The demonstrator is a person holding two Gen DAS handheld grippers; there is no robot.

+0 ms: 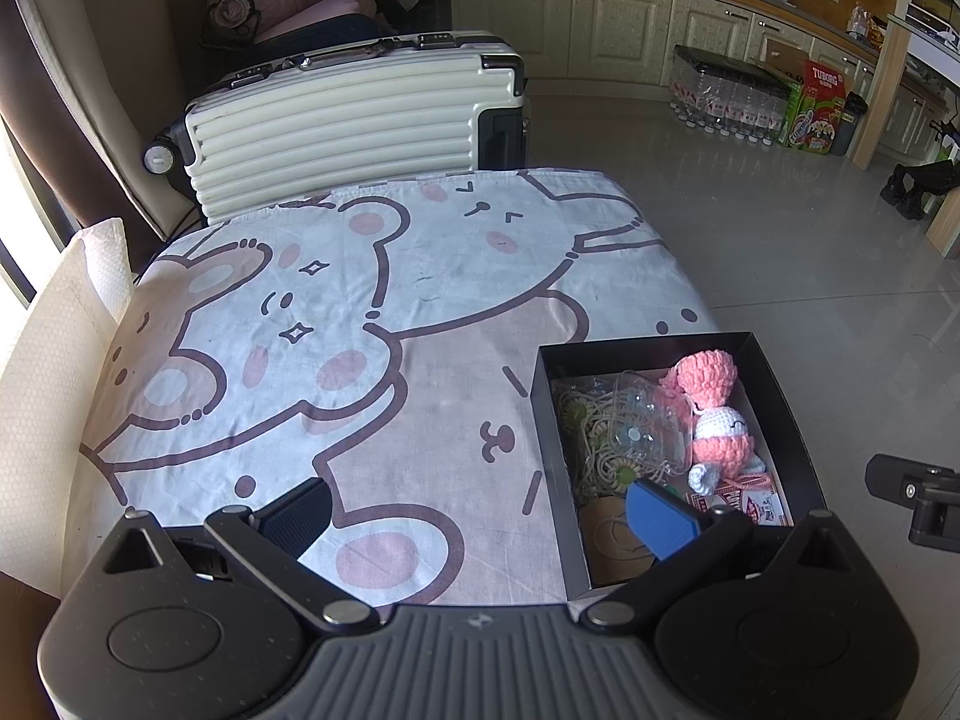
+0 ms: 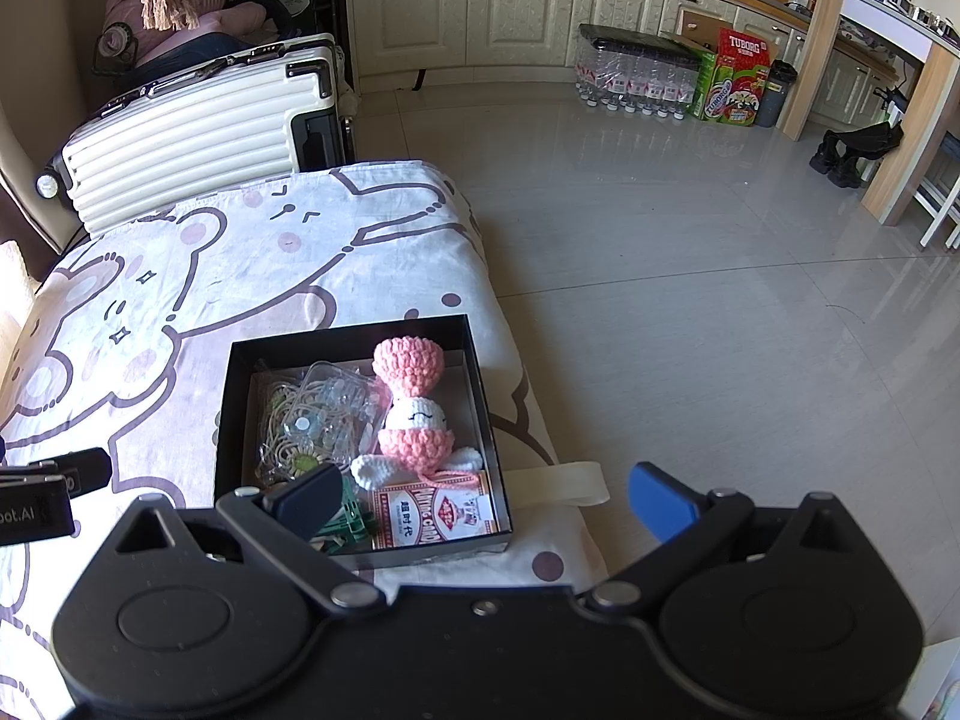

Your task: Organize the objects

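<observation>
Evidently both the left gripper [image 1: 480,510] and right gripper [image 2: 480,498] hang released, empty; black box [image 2: 225,414], lower centre, looks filled. Recommend withdrawing without nudging its contents.

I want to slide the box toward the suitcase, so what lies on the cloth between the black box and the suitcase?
Nothing: in the left wrist view, only bare cartoon-print cloth stretches between the black box and the white suitcase.

My black box [image 2: 480,384] holds a pink-and-white crochet doll [image 2: 414,414], red cards [image 2: 432,510] and green clips [image 2: 345,531]; under it, a white cloth [image 1: 360,312] with pink bears outlined in brown.
</observation>
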